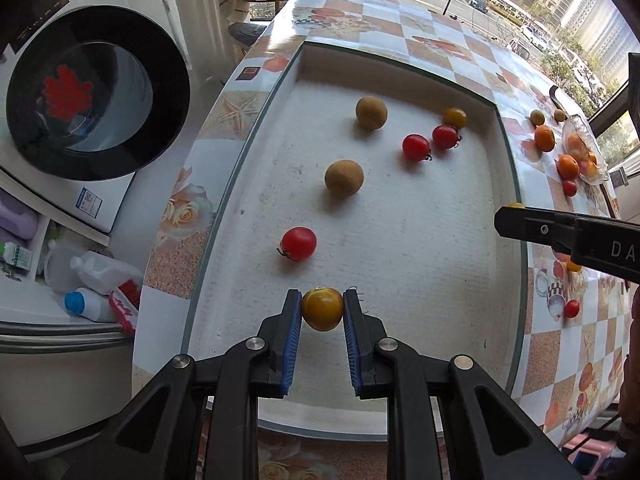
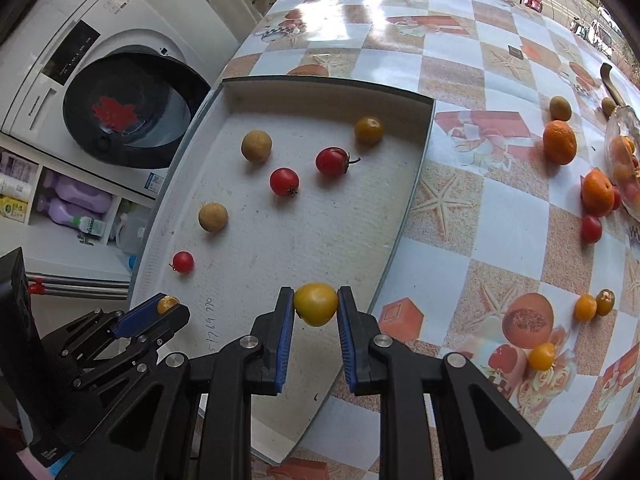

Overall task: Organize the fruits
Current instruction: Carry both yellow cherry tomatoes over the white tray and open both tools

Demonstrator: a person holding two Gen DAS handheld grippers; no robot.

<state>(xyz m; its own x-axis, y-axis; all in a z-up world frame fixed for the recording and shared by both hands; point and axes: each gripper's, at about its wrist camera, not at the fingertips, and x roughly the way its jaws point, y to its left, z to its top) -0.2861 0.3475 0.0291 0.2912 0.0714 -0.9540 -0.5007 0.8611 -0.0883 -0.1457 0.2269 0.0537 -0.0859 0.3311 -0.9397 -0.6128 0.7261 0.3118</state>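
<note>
Beyond the left gripper's fingers [image 1: 294,312], six fruits lie in the tray [image 1: 400,248]; more fruits lie right on the table [image 1: 576,344].

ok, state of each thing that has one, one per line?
left gripper: shut on a yellow tomato, over the tray
right gripper: shut on another yellow tomato, over the tray's edge
white tray: holds three red tomatoes, two brown fruits, one yellow tomato
glass bowl: fruit inside, more loose on the table beside it
washing machine door: open
</note>
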